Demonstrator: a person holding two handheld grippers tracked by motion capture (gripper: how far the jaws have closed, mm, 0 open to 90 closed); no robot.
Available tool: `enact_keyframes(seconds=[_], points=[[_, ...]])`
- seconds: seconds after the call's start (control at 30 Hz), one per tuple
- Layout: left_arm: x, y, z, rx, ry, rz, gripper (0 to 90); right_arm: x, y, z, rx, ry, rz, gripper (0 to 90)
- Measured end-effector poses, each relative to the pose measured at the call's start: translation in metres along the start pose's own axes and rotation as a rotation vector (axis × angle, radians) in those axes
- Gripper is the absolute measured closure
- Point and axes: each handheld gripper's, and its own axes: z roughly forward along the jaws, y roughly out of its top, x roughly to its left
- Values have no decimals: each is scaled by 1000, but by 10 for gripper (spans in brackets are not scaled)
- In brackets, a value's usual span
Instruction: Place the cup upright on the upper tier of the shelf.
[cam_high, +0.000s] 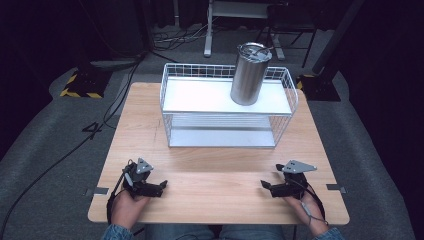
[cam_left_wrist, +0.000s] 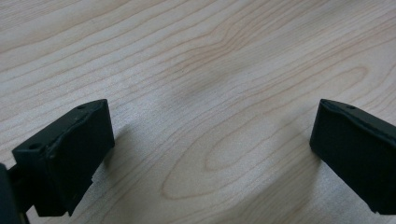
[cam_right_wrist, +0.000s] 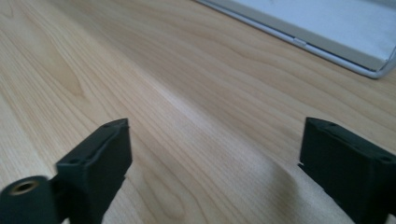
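Observation:
A steel tumbler with a lid (cam_high: 249, 73) stands upright on the top shelf of a white wire rack (cam_high: 227, 104) at the back of the wooden table (cam_high: 215, 170). My left gripper (cam_high: 161, 187) rests low on the table's front left, held by a hand, its jaws pointing right. It is open (cam_left_wrist: 212, 149) with bare wood between the jaws. My right gripper (cam_high: 266, 186) rests at the front right, jaws pointing left. It is open (cam_right_wrist: 212, 163) and holds nothing. The rack's bottom edge (cam_right_wrist: 327, 37) lies far ahead in the right gripper view.
The rack has a lower shelf (cam_high: 222, 135) with nothing on it. Bare wood spans between the grippers and the rack. Beyond the table lie grey floor, cables (cam_high: 120, 95) and stand bases (cam_high: 85, 82).

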Motion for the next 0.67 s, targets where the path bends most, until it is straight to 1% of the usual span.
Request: enact_keyframes(seconds=[0.03,0.1,0.13,0.17,0.3,0.67], points=[[0,0,0,1,0,1,1,1,0,1,17,-4,-10,146],[0,0,0,1,0,1,2,1,0,1,25,-8,-11,157],[0,0,0,1,0,1,1,1,0,2,48,-12,-15,158],[0,0,0,0,0,0,2,1,-1,4,82,-17,-15,147],[0,0,0,1,-1,1,2,1,0,4,87,-19,-14,133],[0,1,0,4,-5,0,2,1,0,4,88,-19,-14,128]])
